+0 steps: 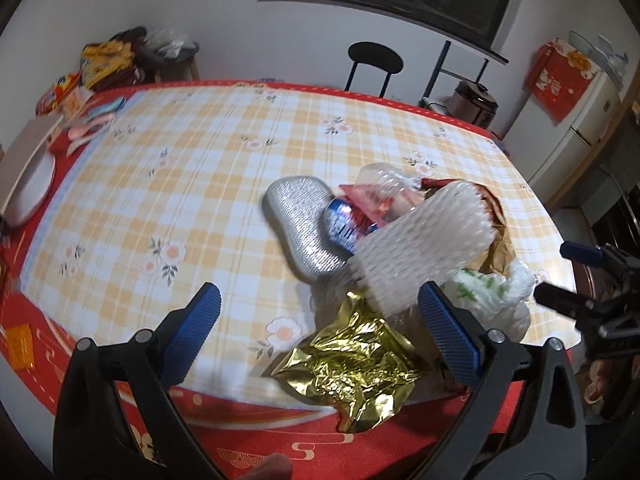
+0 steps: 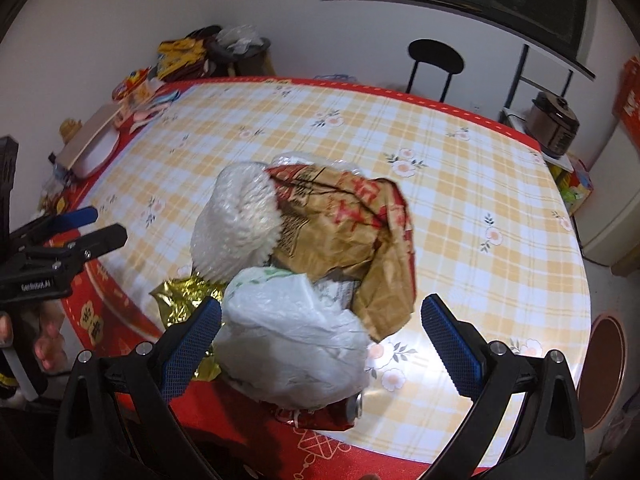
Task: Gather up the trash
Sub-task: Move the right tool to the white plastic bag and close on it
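Note:
A heap of trash lies near the table's front edge. In the left wrist view my open left gripper [image 1: 320, 332] hovers over a crumpled gold foil wrapper [image 1: 352, 364], with white foam netting [image 1: 424, 236], a silver glitter pouch [image 1: 304, 232] and a blue wrapper [image 1: 344, 220] just beyond. My right gripper [image 1: 552, 272] shows at the right edge. In the right wrist view my right gripper [image 2: 322, 340] stands open around a white plastic bag [image 2: 292, 344], not closed on it. Behind the bag are a brown paper bag [image 2: 352, 232] and the foam netting [image 2: 236, 228]. A red can [image 2: 320, 412] pokes out underneath.
The checked tablecloth [image 1: 180, 168] has a red border. A white plate [image 1: 32, 188] and snack packets [image 1: 80, 96] sit at the far left. A black chair [image 1: 374, 60], a rice cooker [image 1: 476, 104] and a fridge [image 1: 580, 132] stand beyond the table. A hand [image 2: 44, 340] holds the left gripper.

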